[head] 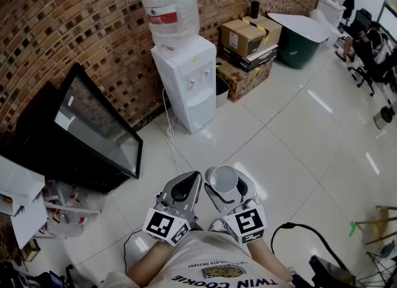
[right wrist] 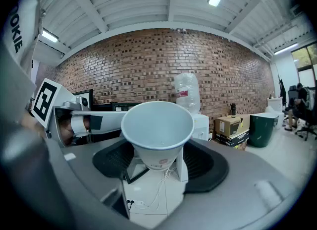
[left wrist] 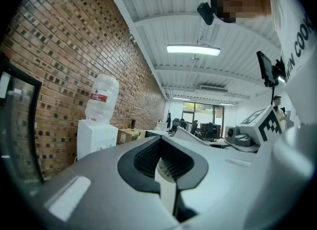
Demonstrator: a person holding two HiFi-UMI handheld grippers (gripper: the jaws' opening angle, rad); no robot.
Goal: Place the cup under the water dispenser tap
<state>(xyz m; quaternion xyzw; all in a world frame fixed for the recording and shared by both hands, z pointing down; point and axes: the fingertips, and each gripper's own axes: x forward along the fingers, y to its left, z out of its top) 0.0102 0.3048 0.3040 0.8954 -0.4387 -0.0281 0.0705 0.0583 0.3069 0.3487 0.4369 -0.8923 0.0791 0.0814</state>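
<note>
Much bare floor [head: 291,138] between water dispenser [head: 186,82] and right gripper's [head: 226,186] cup [head: 222,177]

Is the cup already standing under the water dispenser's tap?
No, the cup is held in the right tongs at the bottom of the head view, well apart from the water dispenser.

Office: brick wall [head: 74,20], water dispenser [head: 186,85], swivel chairs [head: 371,48], cardboard boxes [head: 248,37].

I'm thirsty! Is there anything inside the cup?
No. From above, the cup in the right gripper shows only its bare white inside. In the right gripper view its near wall hides the very bottom.
</note>
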